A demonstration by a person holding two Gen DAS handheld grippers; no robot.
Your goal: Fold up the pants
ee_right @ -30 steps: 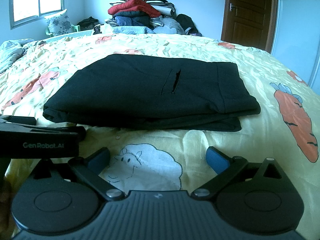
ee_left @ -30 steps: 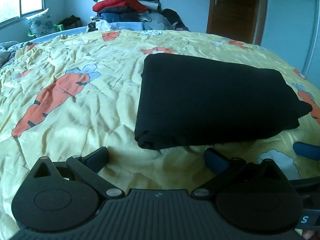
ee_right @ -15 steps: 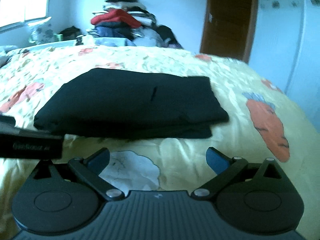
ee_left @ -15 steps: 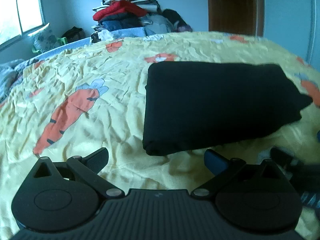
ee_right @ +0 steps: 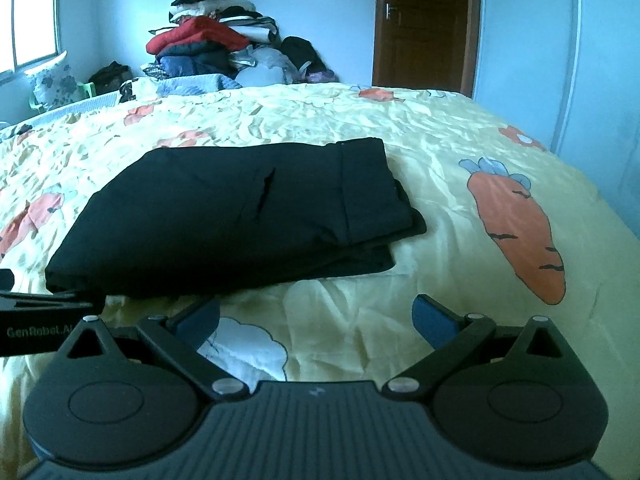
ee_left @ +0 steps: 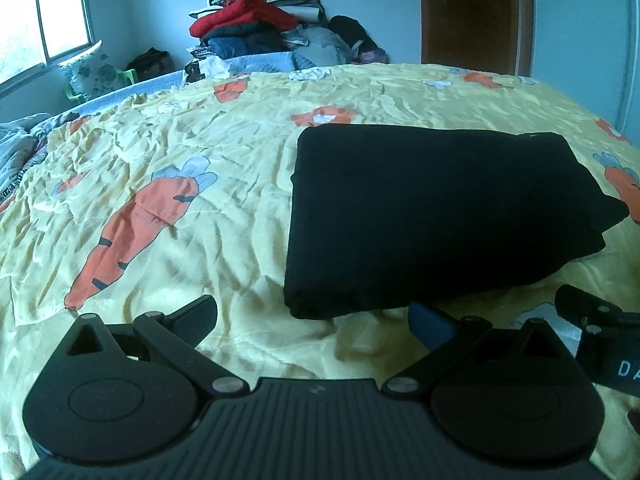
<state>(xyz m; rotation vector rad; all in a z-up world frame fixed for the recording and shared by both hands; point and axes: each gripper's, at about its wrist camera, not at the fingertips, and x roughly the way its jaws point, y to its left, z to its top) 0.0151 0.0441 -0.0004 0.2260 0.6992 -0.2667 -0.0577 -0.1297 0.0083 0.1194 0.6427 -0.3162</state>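
The black pants (ee_left: 436, 216) lie folded into a neat rectangle on the yellow bedspread (ee_left: 200, 152) with its carrot print — flat, layers stacked, a pocket slit showing on top in the right wrist view. The left gripper (ee_left: 314, 318) hovers just short of the near corner of the bundle, jaws spread wide and holding nothing. The right gripper (ee_right: 316, 320) sits low over the sheet beside it, jaws equally wide and empty, a white cartoon sheep (ee_right: 244, 344) printed on the cloth between its fingers. Each tool peeks into the other's view at the frame edge. Far back against the wall — a tall pile of clothes (ee_right: 212, 44), a brown door (ee_right: 424, 24) and a window (ee_left: 44, 20).
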